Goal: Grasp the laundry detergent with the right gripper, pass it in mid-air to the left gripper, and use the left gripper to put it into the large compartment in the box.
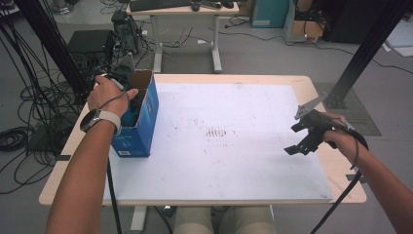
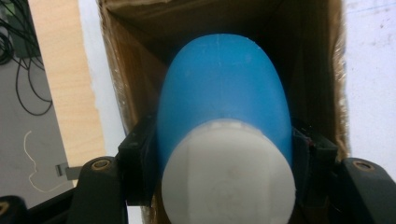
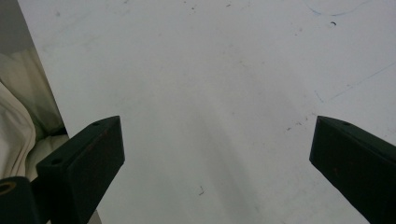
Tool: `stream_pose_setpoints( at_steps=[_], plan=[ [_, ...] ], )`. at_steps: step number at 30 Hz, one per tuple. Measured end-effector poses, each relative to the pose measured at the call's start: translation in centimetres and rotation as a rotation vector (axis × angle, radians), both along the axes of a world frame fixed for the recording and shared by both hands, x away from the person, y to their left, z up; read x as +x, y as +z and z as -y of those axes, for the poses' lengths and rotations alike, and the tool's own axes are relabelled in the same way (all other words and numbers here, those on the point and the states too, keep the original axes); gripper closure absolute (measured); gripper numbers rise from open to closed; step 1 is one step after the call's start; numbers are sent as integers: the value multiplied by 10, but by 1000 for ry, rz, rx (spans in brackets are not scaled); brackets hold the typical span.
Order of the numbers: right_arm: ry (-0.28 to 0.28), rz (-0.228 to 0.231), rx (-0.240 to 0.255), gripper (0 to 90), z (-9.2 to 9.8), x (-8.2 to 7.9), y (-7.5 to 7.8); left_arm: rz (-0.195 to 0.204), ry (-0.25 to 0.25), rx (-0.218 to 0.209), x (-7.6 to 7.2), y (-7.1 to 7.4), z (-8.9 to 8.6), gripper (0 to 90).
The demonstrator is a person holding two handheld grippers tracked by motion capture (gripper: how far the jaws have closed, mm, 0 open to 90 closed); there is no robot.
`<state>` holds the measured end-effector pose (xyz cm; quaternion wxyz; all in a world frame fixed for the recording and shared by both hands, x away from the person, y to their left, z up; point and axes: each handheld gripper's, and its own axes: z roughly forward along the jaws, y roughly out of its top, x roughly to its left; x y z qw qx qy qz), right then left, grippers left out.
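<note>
Left gripper (image 2: 224, 154) clamps blue bottle (image 2: 224, 102) inside cardboard box (image 2: 126, 79).

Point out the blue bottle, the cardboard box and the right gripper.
blue bottle (image 2: 224, 93): left gripper view, on its blue body.
cardboard box (image 1: 141, 129): high view, on its blue outer side.
right gripper (image 1: 298, 139): high view, between its open jaws.

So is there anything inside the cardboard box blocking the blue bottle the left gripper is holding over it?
Nothing visible does. The left gripper is shut on the blue bottle, which hangs inside the open box; the brown walls around it look clear, though the bottle hides the bottom.
</note>
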<state>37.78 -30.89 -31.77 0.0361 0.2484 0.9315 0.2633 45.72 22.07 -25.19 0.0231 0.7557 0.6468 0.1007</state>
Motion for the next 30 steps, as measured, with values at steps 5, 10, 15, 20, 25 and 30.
stream_pose_setpoints(
  at_steps=[5, 10, 15, 20, 25, 30],
  plan=[
    [6, 0, -4, 31, -2, 1, 0, 3, -15, 5, -1, -8, -1, 375],
    [39, 24, 9, 31, -2, 4, -2, 6, -14, 1, -1, -10, -2, 375],
    [3, -3, -3, 31, -2, 1, -1, 4, -16, -1, -1, -10, -3, 375],
    [5, -1, -1, 31, -2, 0, -2, -6, -20, 1, 0, -10, -2, 374],
    [28, 20, 10, 31, -1, 2, -2, -5, -12, 0, 0, -10, -3, 374],
    [16, 12, 4, 31, -1, 1, -1, -5, -12, -2, 0, -10, -3, 374]
  ],
)
